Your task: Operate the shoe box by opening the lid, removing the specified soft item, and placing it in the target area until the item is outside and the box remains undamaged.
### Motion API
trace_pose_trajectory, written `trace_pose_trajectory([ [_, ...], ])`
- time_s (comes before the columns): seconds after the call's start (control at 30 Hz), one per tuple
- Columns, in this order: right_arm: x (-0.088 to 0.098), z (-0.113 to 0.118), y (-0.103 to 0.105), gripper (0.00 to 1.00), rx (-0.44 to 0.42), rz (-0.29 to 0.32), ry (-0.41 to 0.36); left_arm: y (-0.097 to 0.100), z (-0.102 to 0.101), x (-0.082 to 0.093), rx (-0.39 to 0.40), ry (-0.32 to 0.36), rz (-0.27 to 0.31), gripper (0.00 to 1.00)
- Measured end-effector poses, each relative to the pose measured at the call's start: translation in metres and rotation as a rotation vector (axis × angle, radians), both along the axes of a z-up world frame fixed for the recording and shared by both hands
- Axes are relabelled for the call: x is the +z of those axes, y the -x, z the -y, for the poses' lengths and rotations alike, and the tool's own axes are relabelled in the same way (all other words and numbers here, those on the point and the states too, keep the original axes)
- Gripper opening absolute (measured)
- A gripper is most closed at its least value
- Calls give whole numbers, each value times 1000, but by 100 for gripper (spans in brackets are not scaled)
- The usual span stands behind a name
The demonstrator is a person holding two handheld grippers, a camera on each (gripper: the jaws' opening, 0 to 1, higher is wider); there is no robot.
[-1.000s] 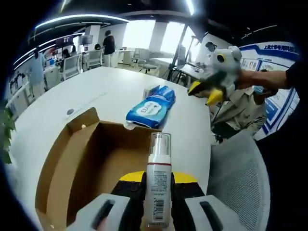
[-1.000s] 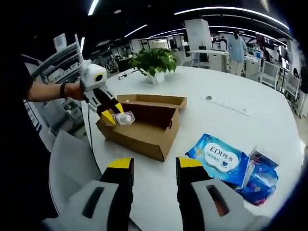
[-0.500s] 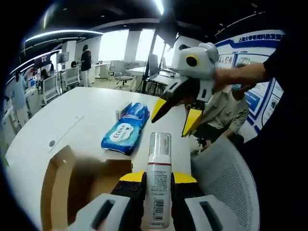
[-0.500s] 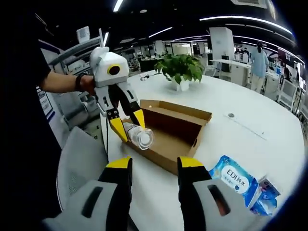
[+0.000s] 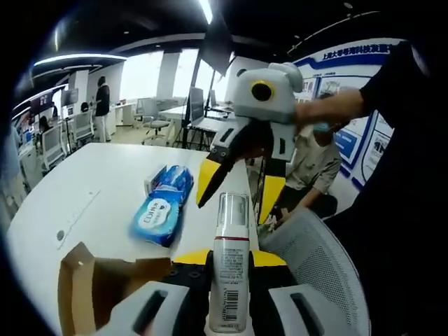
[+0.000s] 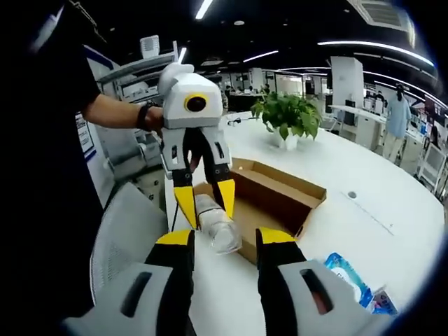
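Note:
A white foam-pump bottle [image 5: 229,280] with a clear cap is clamped upright in my left gripper [image 5: 229,257], which is shut on it. My right gripper [image 5: 238,192] comes in from above, open, its yellow fingertips [image 5: 208,183] on either side of the cap. In the right gripper view the bottle [image 6: 217,225] hangs from the left gripper [image 6: 206,201], its cap end reaching between my open right gripper [image 6: 222,241] tips. The cardboard shoe box [image 6: 280,192] lies open on the white table behind; one flap [image 5: 80,280] shows low on the left.
A blue wipes pack [image 5: 159,210] lies on the table [image 5: 84,182] past the box, also seen as the wipes pack [image 6: 346,276]. A potted plant [image 6: 294,115] stands further back. A grey mesh chair [image 5: 318,266] sits at the table edge. A person's forearm [image 6: 119,112] holds the left gripper.
The two grippers have drawn together, away from the box. The bottle, still in the left gripper, now reaches between the open right jaws. Both cameras have shifted.

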State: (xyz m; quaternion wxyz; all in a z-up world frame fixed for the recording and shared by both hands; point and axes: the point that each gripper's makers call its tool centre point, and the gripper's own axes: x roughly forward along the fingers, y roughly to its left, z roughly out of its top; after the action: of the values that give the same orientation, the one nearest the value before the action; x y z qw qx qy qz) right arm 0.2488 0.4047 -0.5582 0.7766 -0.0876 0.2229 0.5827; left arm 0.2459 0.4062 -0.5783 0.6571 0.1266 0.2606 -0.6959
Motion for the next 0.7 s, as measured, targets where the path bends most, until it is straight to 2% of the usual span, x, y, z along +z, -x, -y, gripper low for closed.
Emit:
trace_pose_trajectory([
  [0.2, 3, -6, 18, 25, 97, 19, 0, 10, 6, 6, -60, 13, 2, 19],
  [0.37, 1, -5, 21, 19, 108, 23, 9, 17, 10, 8, -95, 25, -2, 19],
  [0.6, -1, -3, 23, 18, 104, 17, 24, 20, 10, 7, -104, 36, -21, 20],
  [0.7, -5, 0, 23, 18, 100, -4, 10, 21, 11, 4, -105, 37, -33, 20],
])
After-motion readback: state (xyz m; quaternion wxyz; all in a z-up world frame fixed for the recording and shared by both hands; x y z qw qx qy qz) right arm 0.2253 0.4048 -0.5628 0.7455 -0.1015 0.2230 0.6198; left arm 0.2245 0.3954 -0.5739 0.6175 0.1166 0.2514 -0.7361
